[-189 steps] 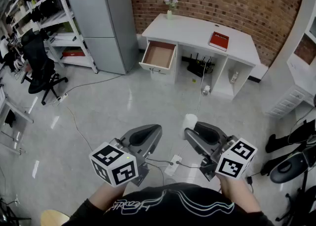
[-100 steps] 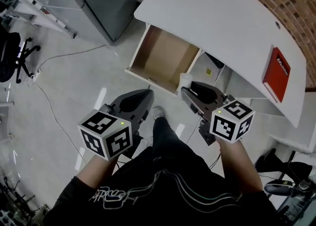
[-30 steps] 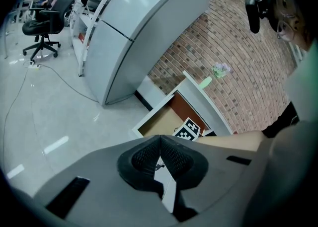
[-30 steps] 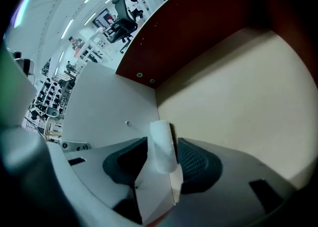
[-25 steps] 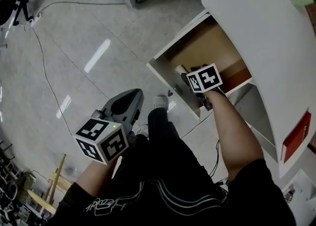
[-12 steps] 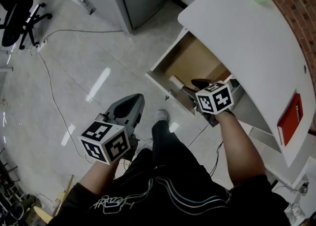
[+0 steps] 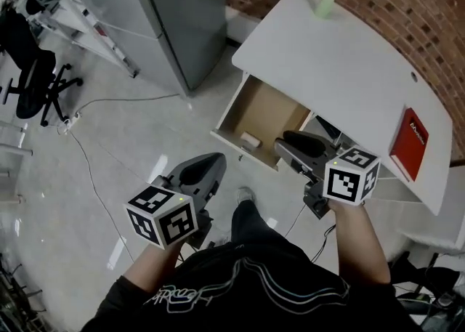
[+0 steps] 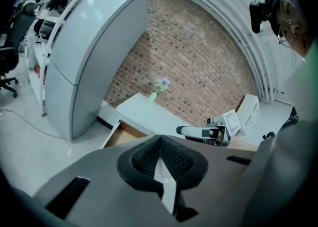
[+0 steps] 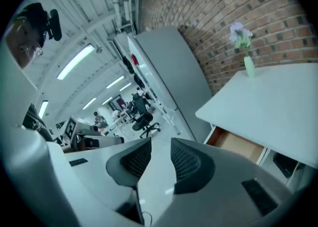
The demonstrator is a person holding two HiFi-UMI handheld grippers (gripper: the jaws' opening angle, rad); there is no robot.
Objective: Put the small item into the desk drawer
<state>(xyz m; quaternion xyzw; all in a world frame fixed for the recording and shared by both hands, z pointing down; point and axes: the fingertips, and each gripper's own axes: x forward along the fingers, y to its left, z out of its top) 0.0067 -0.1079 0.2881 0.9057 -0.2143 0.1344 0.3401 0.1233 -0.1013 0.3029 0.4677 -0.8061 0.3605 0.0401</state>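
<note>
The small item (image 7: pixel 251 139), a cream-coloured cylinder, lies on its side near the front of the open desk drawer (image 7: pixel 231 116). It is free of both grippers. My right gripper (image 7: pixel 285 142) hovers over the drawer's front right corner, beside the item and above it. Its jaws are closing with nothing between them (image 9: pixel 160 144). My left gripper (image 7: pixel 211 160) hangs over the floor in front of the drawer, shut and empty (image 8: pixel 159 139). The drawer (image 9: pixel 238 144) also shows in the right gripper view under the white desk top (image 9: pixel 278 112).
The white desk (image 7: pixel 341 69) against the brick wall carries a red book (image 7: pixel 409 134) and a green vase of flowers (image 7: pixel 327 0). A grey cabinet (image 7: pixel 174 11) stands left of the desk. An office chair (image 7: pixel 36 83) and a cable (image 7: pixel 94 171) are on the floor at left.
My right gripper has drawn back out of the drawer toward me and left the small item lying inside. Its jaws have narrowed. The head view has tilted up toward the wall.
</note>
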